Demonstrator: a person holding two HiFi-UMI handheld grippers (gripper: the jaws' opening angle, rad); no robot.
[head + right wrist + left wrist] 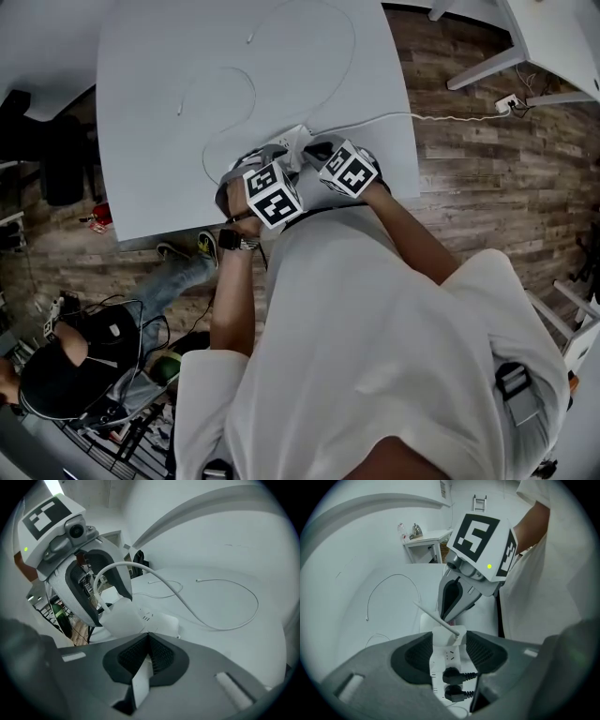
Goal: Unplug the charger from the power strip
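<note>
Near the tabletop's (169, 112) front edge lay the power strip (296, 138). Left gripper view: the left gripper (450, 657) clamped the power strip's sides, with the charger (449, 636) seated at its far end. Right gripper view: the right gripper (146, 657) pinched the charger.

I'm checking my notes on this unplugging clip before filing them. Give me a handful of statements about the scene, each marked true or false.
1. Two black plugs sit in the power strip. True.
2. The power strip lies outside the left claw. False: it sits between that claw's jaws.
3. A white cable trails across the table. True.
4. The right claw has its jaws wide apart. False: they are nearly together on a thin white piece.
5. The floor is carpeted. False: it shows wood planks.
</note>
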